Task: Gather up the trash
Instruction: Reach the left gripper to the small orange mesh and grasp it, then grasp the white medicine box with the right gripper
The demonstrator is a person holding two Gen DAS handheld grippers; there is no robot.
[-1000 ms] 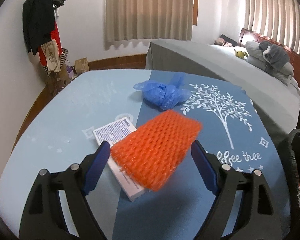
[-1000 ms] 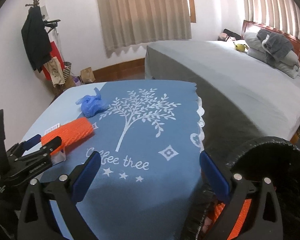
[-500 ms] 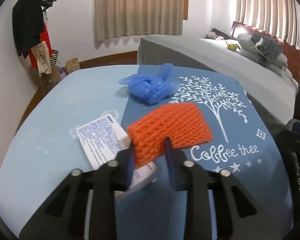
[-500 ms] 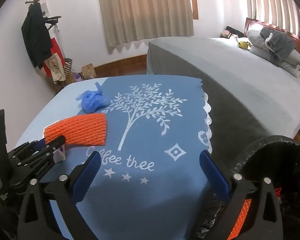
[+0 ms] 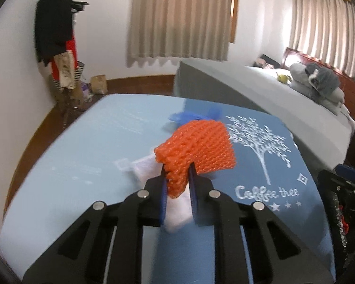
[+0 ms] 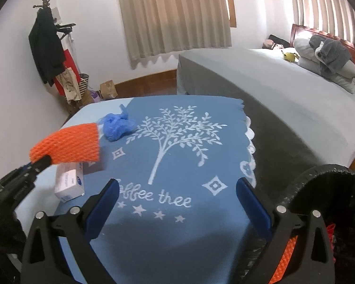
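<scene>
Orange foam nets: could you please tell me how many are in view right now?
2. One orange foam net is clamped in the left gripper, lifted above the white box. A second orange net shows inside the black bin at lower right; more may be hidden there.

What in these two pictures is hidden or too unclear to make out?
- White box, left wrist view: blurred, mostly behind the left gripper and orange foam net; label unreadable.
- Blue plastic bag, same view: mostly behind the net.
- Black bin, right wrist view: cut off by the edge, contents unclear.
</scene>
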